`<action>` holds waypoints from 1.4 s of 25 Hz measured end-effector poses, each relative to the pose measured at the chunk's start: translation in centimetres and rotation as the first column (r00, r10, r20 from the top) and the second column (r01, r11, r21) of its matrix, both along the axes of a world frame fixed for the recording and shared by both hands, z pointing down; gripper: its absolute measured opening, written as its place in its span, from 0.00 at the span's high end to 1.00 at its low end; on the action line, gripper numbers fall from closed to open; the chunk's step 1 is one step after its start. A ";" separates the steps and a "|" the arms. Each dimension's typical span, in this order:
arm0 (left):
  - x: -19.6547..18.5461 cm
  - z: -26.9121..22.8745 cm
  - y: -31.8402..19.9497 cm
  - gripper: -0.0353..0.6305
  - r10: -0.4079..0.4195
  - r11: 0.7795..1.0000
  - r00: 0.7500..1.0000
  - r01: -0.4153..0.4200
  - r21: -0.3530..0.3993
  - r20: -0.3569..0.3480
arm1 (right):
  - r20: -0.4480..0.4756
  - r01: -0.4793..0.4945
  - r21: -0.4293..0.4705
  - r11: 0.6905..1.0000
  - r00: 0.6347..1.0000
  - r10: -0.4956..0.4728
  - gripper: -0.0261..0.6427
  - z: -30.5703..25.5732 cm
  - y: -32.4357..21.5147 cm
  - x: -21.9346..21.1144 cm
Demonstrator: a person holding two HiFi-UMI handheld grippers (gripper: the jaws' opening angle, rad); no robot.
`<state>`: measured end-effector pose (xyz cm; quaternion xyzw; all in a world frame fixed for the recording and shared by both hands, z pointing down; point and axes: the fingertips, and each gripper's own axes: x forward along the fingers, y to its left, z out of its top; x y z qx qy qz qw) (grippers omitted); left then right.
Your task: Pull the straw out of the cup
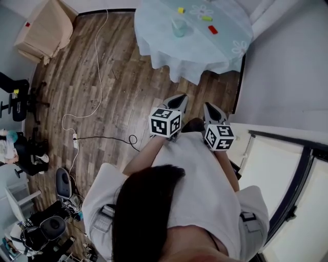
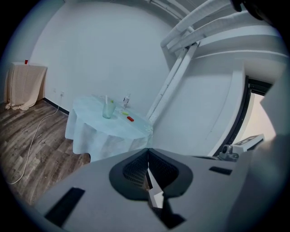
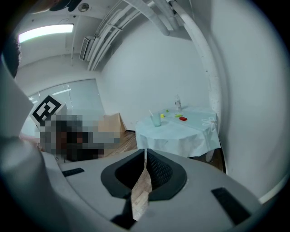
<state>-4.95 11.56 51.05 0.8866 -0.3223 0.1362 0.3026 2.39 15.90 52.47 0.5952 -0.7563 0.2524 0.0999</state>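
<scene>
A thin white straw (image 3: 151, 113) stands in a clear pale-green cup (image 3: 156, 120) on a round table (image 3: 181, 133) draped in light blue cloth, well ahead of my right gripper (image 3: 145, 156) and my left gripper (image 2: 148, 156), both empty with jaws pressed together.

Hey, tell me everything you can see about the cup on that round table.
The cup is a small translucent tumbler with a pale green tint, plastic or glass. It stands upright on the light tablecloth, left of the table's middle in the head view. A thin white straw leans out of its mouth. A yellow block, green piece and red block lie apart from it. Whether it holds liquid is unclear.
</scene>
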 end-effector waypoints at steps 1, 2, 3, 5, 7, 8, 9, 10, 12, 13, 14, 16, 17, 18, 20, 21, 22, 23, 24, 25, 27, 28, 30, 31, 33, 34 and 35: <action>-0.1 0.0 -0.1 0.93 -0.002 1.000 1.000 0.002 -0.003 -0.003 | -0.002 -0.003 0.000 1.000 1.000 0.003 0.90 0.0 -0.1 0.0; -0.1 0.0 -0.2 0.93 -0.002 1.000 1.000 0.002 -0.005 -0.008 | 0.001 -0.009 0.000 1.000 1.000 0.009 0.90 -0.1 -0.2 0.2; 0.0 -0.2 -0.3 0.93 -0.002 1.000 1.000 0.002 -0.004 -0.013 | 0.007 -0.015 0.003 1.000 1.000 0.015 0.90 -0.3 -0.2 0.3; -0.1 -0.5 -0.5 0.93 -0.007 1.000 1.000 0.007 0.002 -0.022 | 0.016 -0.022 0.011 1.000 1.000 0.021 0.90 -0.6 -0.4 0.6; -0.4 -0.5 -0.6 0.93 -0.012 1.000 1.000 0.012 0.003 -0.022 | 0.019 -0.020 0.012 1.000 1.000 0.020 0.90 -0.7 -0.5 0.4; -0.5 -0.5 -0.7 0.93 -0.013 1.000 1.000 0.013 0.003 -0.021 | 0.018 -0.018 0.009 1.000 1.000 0.018 0.90 -0.6 -0.7 0.3; -0.6 -0.5 -0.8 0.93 -0.014 1.000 1.000 0.014 0.005 -0.020 | 0.015 -0.014 0.006 1.000 1.000 0.014 0.90 -0.6 -0.9 0.1; -0.7 -0.7 -1.0 0.93 -0.018 1.000 1.000 0.018 0.009 -0.021 | 0.013 -0.008 0.003 1.000 1.000 0.008 0.90 -0.6 -1.2 0.0; -1.1 -0.9 -1.3 0.93 -0.034 0.999 0.999 0.035 0.016 -0.024 | 0.016 0.012 0.006 1.000 1.000 -0.012 0.90 -0.7 -1.8 -0.3; -1.3 -0.8 -1.5 0.93 -0.045 0.999 0.999 0.046 0.017 -0.025 | 0.018 0.024 0.011 1.000 1.000 -0.024 0.90 -0.8 -2.0 -0.5; -1.5 -0.8 -1.6 0.93 -0.056 0.998 0.998 0.057 0.016 -0.025 | 0.019 0.036 0.017 0.999 0.999 -0.036 0.90 -0.9 -2.2 -0.7; -1.9 -0.6 -2.1 0.93 -0.076 0.997 0.997 0.076 0.015 -0.022 | 0.017 0.059 0.029 0.998 0.998 -0.060 0.90 -0.9 -2.8 -1.1; -2.0 -0.5 -2.3 0.93 -0.084 0.996 0.996 0.085 0.015 -0.019 | 0.016 0.071 0.032 0.997 0.997 -0.072 0.90 -0.9 -3.2 -1.2; -2.2 -0.4 -2.6 0.93 -0.092 0.996 0.996 0.092 0.016 -0.015 | 0.016 0.083 0.032 0.996 0.996 -0.083 0.90 -0.8 -3.5 -1.4; -2.3 -0.2 -3.1 0.93 -0.102 0.995 0.995 0.102 0.017 -0.005 | 0.015 0.102 0.033 0.994 0.995 -0.102 0.90 -0.6 -4.1 -1.7; -2.3 -0.1 -3.3 0.93 -0.105 0.994 0.994 0.105 0.015 0.000 | 0.014 0.110 0.036 0.993 0.994 -0.111 0.90 -0.6 -4.4 -1.8; -2.3 0.0 -3.5 0.93 -0.106 0.994 0.994 0.106 0.013 0.005 | 0.011 0.118 0.040 0.992 0.993 -0.119 0.90 -0.7 -4.7 -1.9; -2.2 0.1 -3.8 0.93 -0.107 0.994 0.994 0.107 0.010 0.010 | 0.009 0.125 0.044 0.991 0.992 -0.126 0.90 -0.7 -5.1 -1.9; -2.1 0.2 -4.1 0.93 -0.108 0.994 0.994 0.108 0.008 0.013 | 0.007 0.132 0.046 0.990 0.991 -0.132 0.90 -0.7 -5.4 -1.9; -2.0 0.3 -4.5 0.93 -0.111 0.994 0.994 0.111 0.007 0.016 | 0.007 0.136 0.045 0.990 0.991 -0.136 0.90 -0.6 -5.8 -1.8; -1.9 0.4 -5.5 0.93 -0.120 0.993 0.993 0.120 0.005 0.020 | 0.013 0.134 0.043 0.990 0.991 -0.135 0.90 -0.5 -6.9 -1.5; -1.8 0.5 -6.1 0.93 -0.124 0.992 0.992 0.124 0.005 0.023 | 0.017 0.131 0.043 0.990 0.991 -0.132 0.90 -0.4 -7.5 -1.2; -1.6 0.8 -7.0 0.93 -0.130 0.991 0.991 0.130 0.003 0.030 | 0.028 0.128 0.039 0.991 0.991 -0.129 0.90 -0.2 -8.6 -0.8; -1.4 1.0 -7.4 0.93 -0.132 0.991 0.991 0.132 0.002 0.033 | 0.032 0.129 0.036 0.991 0.991 -0.130 0.90 0.0 -9.0 -0.5; -0.9 1.1 -8.4 0.93 -0.133 0.991 0.990 0.133 0.005 0.039 | 0.038 0.139 0.033 0.990 0.989 -0.141 0.90 0.1 -10.2 -0.1; -0.7 1.2 -8.9 0.93 -0.132 0.991 0.990 0.132 0.006 0.044 | 0.044 0.147 0.031 0.989 0.988 -0.148 0.90 0.2 -10.8 -0.1; -0.6 1.3 -9.5 0.93 -0.131 0.991 0.990 0.131 0.004 0.050 | 0.051 0.152 0.027 0.988 0.987 -0.154 0.90 0.2 -11.4 -0.1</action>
